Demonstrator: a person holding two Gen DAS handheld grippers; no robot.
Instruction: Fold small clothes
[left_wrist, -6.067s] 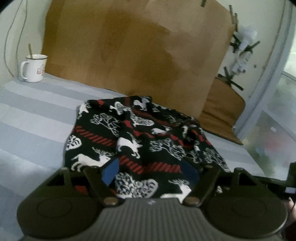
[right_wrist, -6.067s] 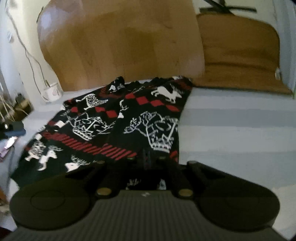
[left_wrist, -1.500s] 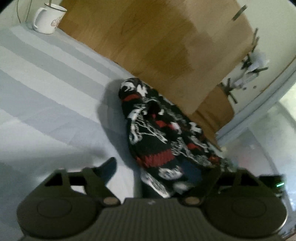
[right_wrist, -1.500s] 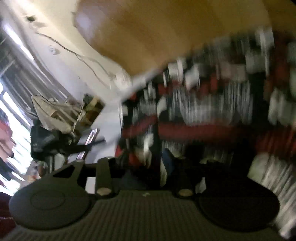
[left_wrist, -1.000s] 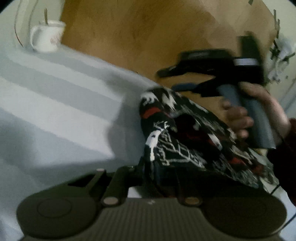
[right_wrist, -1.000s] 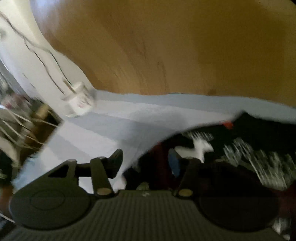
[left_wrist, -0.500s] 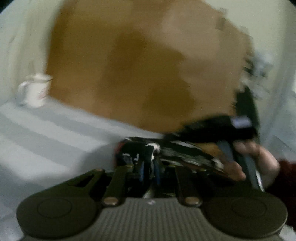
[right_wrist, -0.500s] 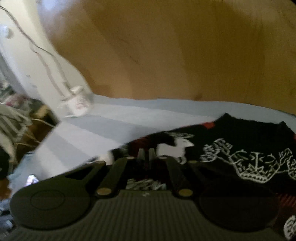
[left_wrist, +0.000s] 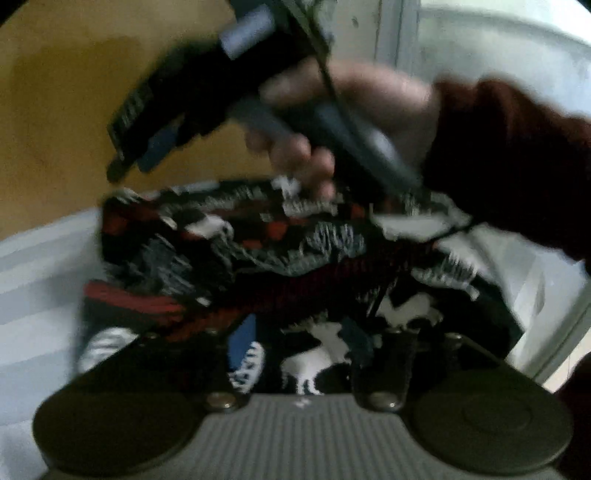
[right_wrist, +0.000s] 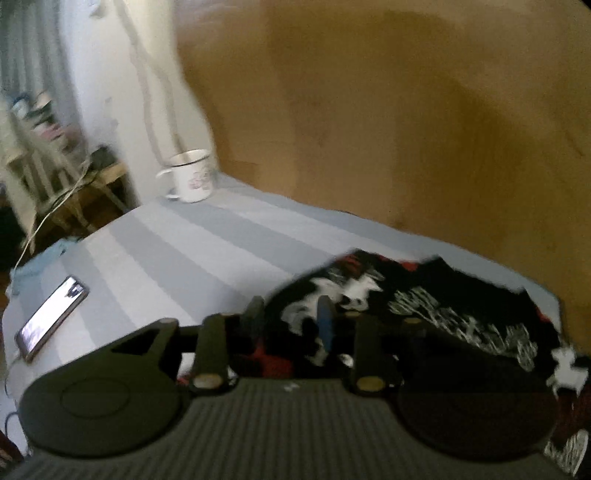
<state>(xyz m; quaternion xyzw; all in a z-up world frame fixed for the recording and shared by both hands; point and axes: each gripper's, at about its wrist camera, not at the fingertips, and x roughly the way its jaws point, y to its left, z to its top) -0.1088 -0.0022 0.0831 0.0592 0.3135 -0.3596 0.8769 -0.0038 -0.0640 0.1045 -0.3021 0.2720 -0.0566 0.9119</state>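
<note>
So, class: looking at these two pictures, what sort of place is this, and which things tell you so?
Most likely a bedroom at home: a striped sheet spread like bedding, a wooden board standing like a headboard, and a mug and phone left on the sheet beside the patterned garment.

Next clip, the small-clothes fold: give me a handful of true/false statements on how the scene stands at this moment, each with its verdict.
1. The garment is black with red and white patterns. True.
2. A mug stands on the striped bed cover, near the wall. True.
3. The phone lies on top of the garment. False: it lies on the bed cover near its edge, apart from the garment.
4. The left gripper is clamped shut on the cloth. False: its jaws stand apart, having just been opening, with cloth under them.
5. The right gripper hangs above the garment, held by a hand. True.
</note>
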